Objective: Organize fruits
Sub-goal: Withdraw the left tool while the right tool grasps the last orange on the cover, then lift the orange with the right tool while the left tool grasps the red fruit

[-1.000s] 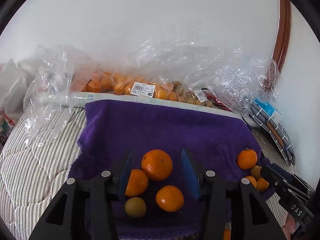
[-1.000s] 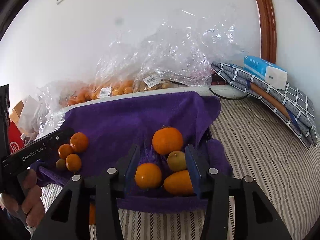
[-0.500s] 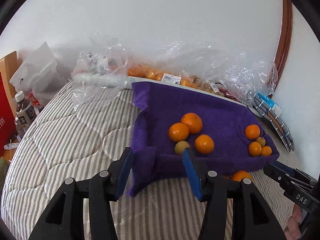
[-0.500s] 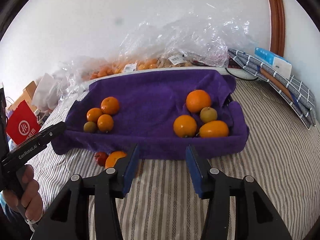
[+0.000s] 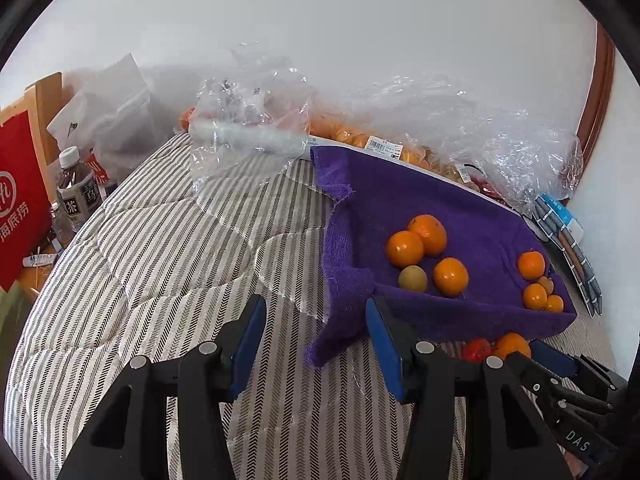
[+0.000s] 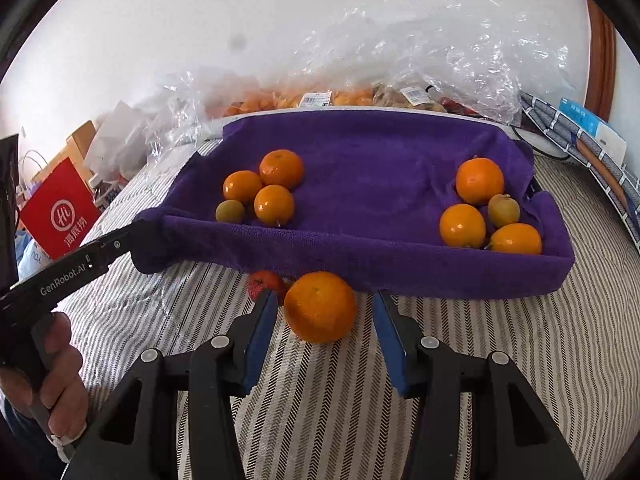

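Both hand-held grippers have pulled back from the purple towel-lined tray [image 6: 360, 264] within the last second: a second ago each was poised right over a cluster of fruit, and now both hang over the striped bed cover [image 5: 160, 264] in front of it. That suggests the two groups on the towel are settled and attention has turned to the strays.

The right hand-held gripper [image 6: 325, 320], low centre of its view, stands open with a loose orange [image 6: 320, 307] between its blue pads, apparently not yet touched. A small red fruit [image 6: 264, 282] sits just left of it, against the tray's front edge. On the towel, one cluster [image 6: 262, 188] lies at centre left, another [image 6: 484, 208] at right.

The left hand-held gripper [image 5: 316, 340] is open and empty, aimed at the tray's near corner.

The red fruit is partly hidden behind the gripper finger, so its kind is unclear. The bagged fruit [image 6: 320, 98] along the wall is blurred by plastic.
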Motion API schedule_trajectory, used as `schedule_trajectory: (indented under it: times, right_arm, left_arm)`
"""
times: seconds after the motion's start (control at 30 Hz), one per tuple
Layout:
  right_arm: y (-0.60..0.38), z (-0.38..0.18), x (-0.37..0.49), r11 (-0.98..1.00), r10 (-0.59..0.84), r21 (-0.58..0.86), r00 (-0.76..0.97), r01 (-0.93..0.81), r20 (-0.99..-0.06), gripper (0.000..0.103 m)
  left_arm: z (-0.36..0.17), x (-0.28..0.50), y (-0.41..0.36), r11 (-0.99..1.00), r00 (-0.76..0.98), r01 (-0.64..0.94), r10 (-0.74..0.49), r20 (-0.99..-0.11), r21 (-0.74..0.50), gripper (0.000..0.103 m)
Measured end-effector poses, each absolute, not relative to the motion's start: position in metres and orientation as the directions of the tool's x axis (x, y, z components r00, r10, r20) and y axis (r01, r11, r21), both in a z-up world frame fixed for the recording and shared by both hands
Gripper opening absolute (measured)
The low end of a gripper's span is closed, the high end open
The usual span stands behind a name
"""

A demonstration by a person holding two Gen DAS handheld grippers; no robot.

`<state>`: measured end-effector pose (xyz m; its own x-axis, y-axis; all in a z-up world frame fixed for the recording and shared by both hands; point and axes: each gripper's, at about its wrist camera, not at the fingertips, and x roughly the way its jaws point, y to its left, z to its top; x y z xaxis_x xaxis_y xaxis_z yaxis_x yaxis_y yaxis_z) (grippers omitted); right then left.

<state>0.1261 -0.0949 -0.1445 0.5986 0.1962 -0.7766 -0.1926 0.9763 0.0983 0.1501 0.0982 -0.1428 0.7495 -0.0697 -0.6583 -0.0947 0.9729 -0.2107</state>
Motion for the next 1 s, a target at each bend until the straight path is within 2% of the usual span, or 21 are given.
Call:
schedule_trajectory:
  times: [0.1, 0.2, 0.27, 0.63, 0.83, 1.0]
  right_arm:
    - [-0.091, -0.152, 0.130, 0.981, 0.156, 0.055, 0.597, -0.184, -0.787, 0.049]
    - [-0.092, -0.157, 0.136, 0.978, 0.173, 0.071, 0.568, -0.197, -0.804, 0.048]
    - [-0.093, -0.157, 0.137, 0.977, 0.178, 0.075, 0.572, -0.198, -0.801, 0.041]
    - [-0.124, -0.141, 0.113, 0.988, 0.141, 0.072, 0.639, -0.133, -0.756, 0.040]
    - [-0.158, -0.134, 0.088, 0.995, 0.094, 0.057, 0.647, -0.078, -0.756, 0.040]
    - [-0.182, -0.130, 0.073, 0.998, 0.063, 0.061, 0.661, -0.027, -0.748, 0.040]
  left_arm:
    - [-0.145, 0.152, 0.098, 0.972, 0.744, -0.099, -0.070, -0.665, -0.213, 0.050]
    - [-0.145, 0.154, 0.098, 0.971, 0.739, -0.103, -0.071, -0.670, -0.217, 0.050]
    - [-0.147, 0.154, 0.098, 0.970, 0.735, -0.102, -0.076, -0.673, -0.221, 0.050]
    - [-0.144, 0.146, 0.080, 0.980, 0.745, -0.005, -0.130, -0.654, -0.200, 0.050]
    - [-0.142, 0.134, 0.051, 0.963, 0.706, 0.132, -0.256, -0.661, -0.233, 0.049]
    - [-0.149, 0.139, 0.016, 0.952, 0.647, 0.179, -0.303, -0.700, -0.247, 0.049]
